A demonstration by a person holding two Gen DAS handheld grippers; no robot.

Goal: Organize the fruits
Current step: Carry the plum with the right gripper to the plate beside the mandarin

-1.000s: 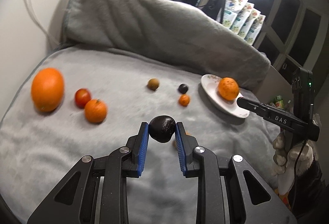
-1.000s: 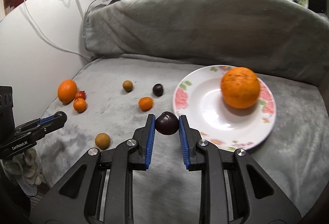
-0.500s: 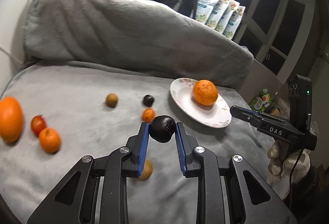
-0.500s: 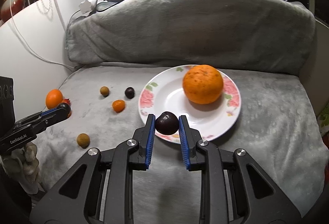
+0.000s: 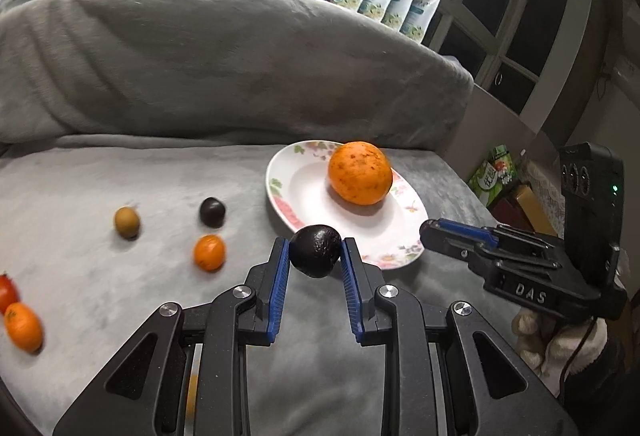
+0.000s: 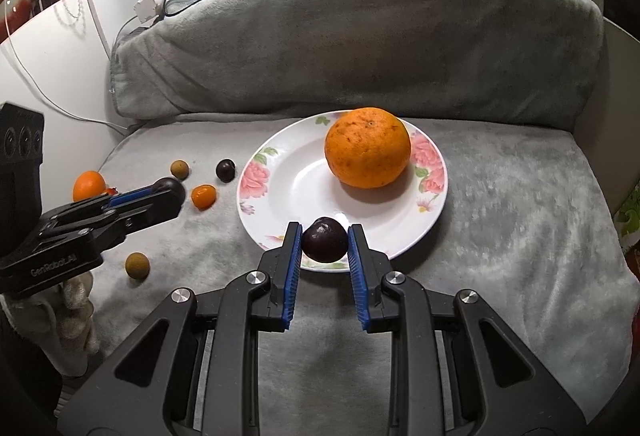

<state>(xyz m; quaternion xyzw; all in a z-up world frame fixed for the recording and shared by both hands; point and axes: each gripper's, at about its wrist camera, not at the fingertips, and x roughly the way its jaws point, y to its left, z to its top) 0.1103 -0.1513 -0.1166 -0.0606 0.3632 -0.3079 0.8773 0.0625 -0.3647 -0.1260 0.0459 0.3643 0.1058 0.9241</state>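
My left gripper (image 5: 315,251) is shut on a black wrinkled fruit (image 5: 315,250), held just short of the near left rim of the flowered white plate (image 5: 292,179). My right gripper (image 6: 325,240) is shut on a dark purple fruit (image 6: 325,240), held over the plate's near rim (image 6: 276,171). A large orange (image 6: 368,151) sits on the plate; it also shows in the left wrist view (image 5: 359,171). The right gripper appears in the left view (image 5: 432,234), and the left gripper in the right view (image 6: 170,191).
On the grey blanket (image 6: 520,203) left of the plate lie a dark round fruit (image 6: 225,169), a kumquat (image 6: 203,195), two brown longans (image 6: 179,169) (image 6: 137,265), an orange (image 6: 89,184), a mandarin (image 5: 23,326) and a tomato (image 5: 7,292). A grey covered backrest (image 6: 360,35) rises behind.
Both grippers have moved toward the plate, each still holding its dark fruit. The right one now hangs over the plate's near rim; the left one has swung right and closer.
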